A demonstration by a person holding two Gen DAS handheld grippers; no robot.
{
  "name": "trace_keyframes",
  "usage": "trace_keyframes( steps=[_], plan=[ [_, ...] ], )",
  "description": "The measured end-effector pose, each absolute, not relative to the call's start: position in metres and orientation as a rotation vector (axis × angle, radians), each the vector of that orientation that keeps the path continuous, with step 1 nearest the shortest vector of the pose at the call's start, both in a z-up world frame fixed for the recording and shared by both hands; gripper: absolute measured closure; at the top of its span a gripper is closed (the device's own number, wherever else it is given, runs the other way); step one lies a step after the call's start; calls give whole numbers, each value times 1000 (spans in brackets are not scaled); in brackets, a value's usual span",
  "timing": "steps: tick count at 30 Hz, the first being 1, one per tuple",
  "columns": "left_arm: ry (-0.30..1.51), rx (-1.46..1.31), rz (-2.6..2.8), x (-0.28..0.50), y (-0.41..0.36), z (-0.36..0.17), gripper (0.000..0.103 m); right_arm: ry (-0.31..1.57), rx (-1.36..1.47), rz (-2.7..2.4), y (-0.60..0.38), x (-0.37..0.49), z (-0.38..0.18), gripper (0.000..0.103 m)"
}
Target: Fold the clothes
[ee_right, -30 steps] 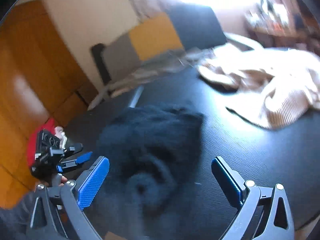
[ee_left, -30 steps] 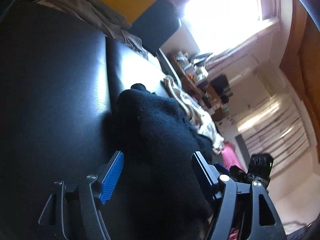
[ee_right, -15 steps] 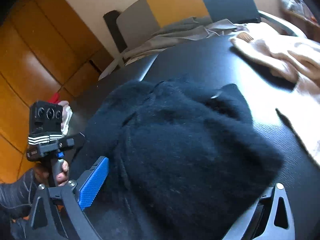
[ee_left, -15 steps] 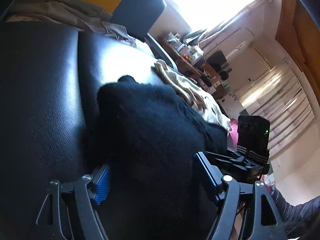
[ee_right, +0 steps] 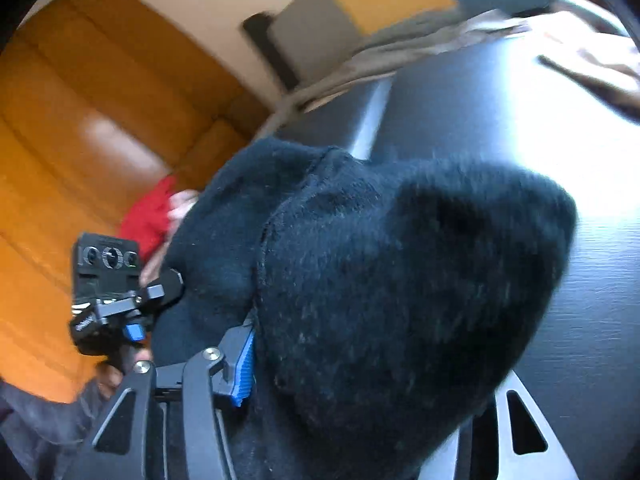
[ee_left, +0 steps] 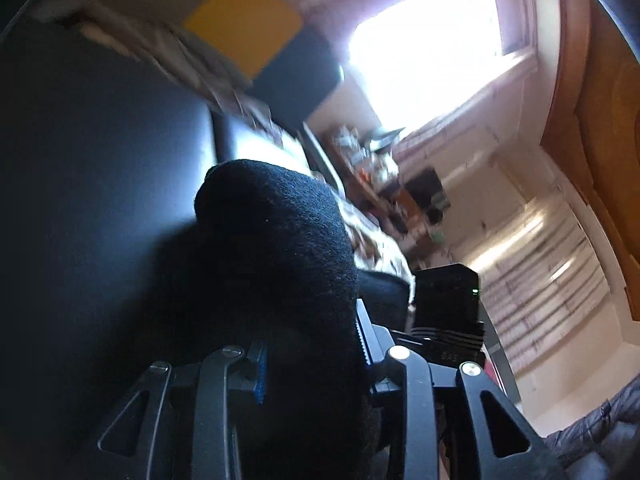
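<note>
A black fuzzy sweater point(ee_left: 276, 264) lies bunched on the black leather surface point(ee_left: 100, 168). My left gripper point(ee_left: 310, 356) is shut on the sweater, its blue pads pressed into the fabric. The sweater also fills the right wrist view point(ee_right: 400, 280). My right gripper point(ee_right: 360, 368) is shut on the sweater; only its left blue pad point(ee_right: 245, 364) shows, the other finger is hidden under the fabric. The left gripper shows in the right wrist view point(ee_right: 132, 316) at the sweater's far edge, and the right gripper's body shows in the left wrist view point(ee_left: 448, 312).
A beige garment point(ee_right: 592, 68) lies on the black surface point(ee_right: 500, 120) to the far right. Grey clothes point(ee_right: 400, 52) are heaped at the back under yellow and dark cushions point(ee_left: 244, 20). An orange wooden cabinet point(ee_right: 88, 120) stands at the left. A red cloth point(ee_right: 148, 216) lies beside it.
Both grippers have closed on the black sweater, from open a second ago. The sweater is now bunched and raised between them.
</note>
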State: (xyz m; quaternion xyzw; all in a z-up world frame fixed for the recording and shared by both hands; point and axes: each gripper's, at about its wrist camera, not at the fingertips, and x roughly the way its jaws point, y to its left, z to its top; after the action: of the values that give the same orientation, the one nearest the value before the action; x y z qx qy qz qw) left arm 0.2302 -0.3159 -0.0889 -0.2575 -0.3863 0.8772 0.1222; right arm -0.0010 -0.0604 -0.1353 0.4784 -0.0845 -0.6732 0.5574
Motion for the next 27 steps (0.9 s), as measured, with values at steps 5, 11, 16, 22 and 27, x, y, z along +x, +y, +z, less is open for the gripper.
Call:
trace_keyframes(
  steps=[5,11,16,22,27],
  plan=[
    [-1101,-471,2856,322,-384,-22,70,-121,1016,-1345,-178,44,-94,49],
    [-970,-129,3225,409,-473,67,70,-27,781,-1091,-350,100,5,49],
    [-1117,-79,3444,449,-552,85,69,75,689,-963,-484,147,62,49],
    [-1625,-483,3517,457,-632,-14,65,313,868,-942,-607,176,-18,47],
    [-1744,-224,3478,468,-619,-21,63,158,894,-850,-620,164,-47,39]
  ],
)
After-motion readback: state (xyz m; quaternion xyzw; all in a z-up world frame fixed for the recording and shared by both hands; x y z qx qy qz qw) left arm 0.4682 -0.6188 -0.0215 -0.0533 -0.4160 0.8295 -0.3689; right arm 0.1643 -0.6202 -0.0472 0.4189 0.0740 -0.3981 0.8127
